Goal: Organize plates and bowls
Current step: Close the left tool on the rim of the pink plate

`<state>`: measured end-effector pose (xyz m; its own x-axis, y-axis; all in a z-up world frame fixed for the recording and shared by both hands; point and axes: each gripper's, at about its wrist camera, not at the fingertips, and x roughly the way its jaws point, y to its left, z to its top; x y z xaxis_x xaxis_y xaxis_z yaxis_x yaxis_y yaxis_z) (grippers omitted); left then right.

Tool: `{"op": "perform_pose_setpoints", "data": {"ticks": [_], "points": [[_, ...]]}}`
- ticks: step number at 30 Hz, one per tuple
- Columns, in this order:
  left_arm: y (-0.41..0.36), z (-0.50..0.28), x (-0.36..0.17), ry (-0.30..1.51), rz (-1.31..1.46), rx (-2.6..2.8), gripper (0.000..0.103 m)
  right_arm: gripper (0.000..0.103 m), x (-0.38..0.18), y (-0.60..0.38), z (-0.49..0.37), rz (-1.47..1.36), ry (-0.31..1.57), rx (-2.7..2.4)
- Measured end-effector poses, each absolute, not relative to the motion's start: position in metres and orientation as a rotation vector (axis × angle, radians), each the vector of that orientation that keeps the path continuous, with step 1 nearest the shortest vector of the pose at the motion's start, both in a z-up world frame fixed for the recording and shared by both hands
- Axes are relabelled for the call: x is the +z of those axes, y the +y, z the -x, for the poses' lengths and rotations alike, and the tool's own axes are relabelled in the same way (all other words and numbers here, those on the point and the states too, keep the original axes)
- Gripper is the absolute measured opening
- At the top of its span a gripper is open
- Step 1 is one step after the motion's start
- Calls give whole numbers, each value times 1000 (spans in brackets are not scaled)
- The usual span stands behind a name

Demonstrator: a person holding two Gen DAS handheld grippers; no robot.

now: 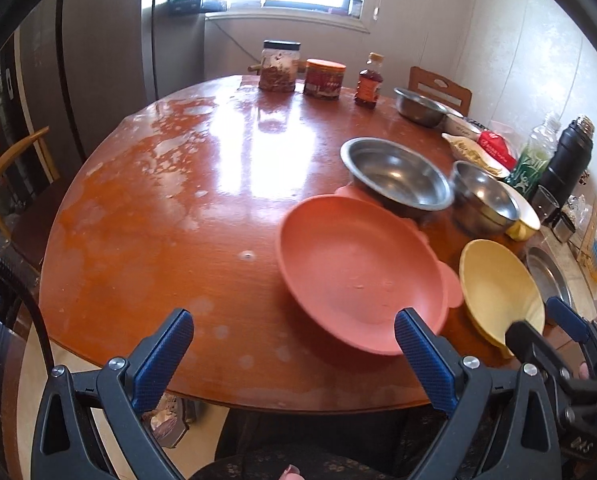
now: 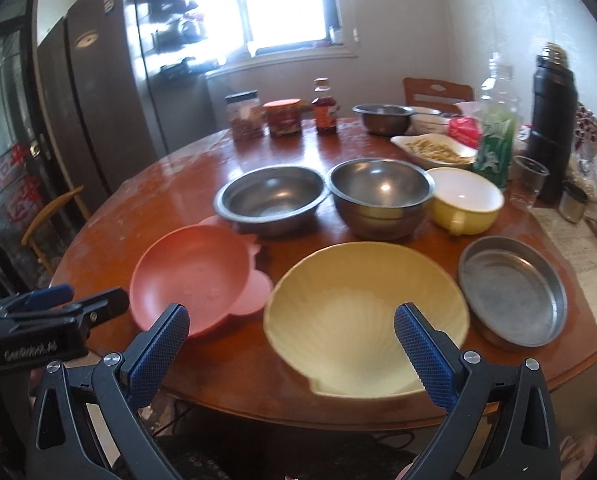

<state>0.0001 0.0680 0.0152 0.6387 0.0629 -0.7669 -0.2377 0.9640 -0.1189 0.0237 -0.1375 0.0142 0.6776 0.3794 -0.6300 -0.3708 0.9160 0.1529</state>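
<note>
A pink plate with ear-shaped tabs [image 1: 350,268] [image 2: 194,272] lies near the front of the round wooden table [image 1: 178,208]. A pale yellow shell-shaped bowl [image 2: 366,312] [image 1: 498,288] lies to its right. Behind them stand two steel bowls [image 2: 270,196] [image 2: 380,196] and a yellow cup-bowl with a white inside [image 2: 466,200]. A flat metal pan [image 2: 514,284] lies at the right. My left gripper [image 1: 294,344] is open and empty, low at the table's front edge, left of the pink plate. My right gripper [image 2: 292,340] is open and empty, its fingers on either side of the yellow bowl's near rim.
Jars and a bottle [image 1: 322,78] stand at the far edge with a third steel bowl [image 2: 382,118]. A dish of food [image 2: 434,148], a green bottle [image 2: 494,140], a black flask [image 2: 550,120] and a glass [image 2: 528,180] crowd the right. Chairs [image 1: 14,176] and a fridge [image 2: 98,100] stand around.
</note>
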Motion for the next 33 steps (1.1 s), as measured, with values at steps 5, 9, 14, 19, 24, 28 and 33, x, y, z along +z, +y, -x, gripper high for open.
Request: {"op": "perform_pose_setpoints", "data": {"ticks": [5,9,14,19,24,28,33], "points": [[99,-20,8,893,195,201,101,103,3,-109,-27,-9,812,512],[111,-38,7,897,185,175,101,103,-8,-94,-33,-24,898,511],[110,-67,0,939,146,92,95,101,-9,-84,-37,-47,916,508],[105,-86,-5,970,101,39,89,94,-8,-75,-35,-28,908,515],[102,-99,-8,986,102,-22,76,74,-22,-72,-47,-72,1010,513],[104,-110,-11,1001,157,-80,59,67,-20,-72,-52,-96,989,501],[99,-117,-20,1023,166,-137,44,49,-19,-62,-56,-61,964,509]]}}
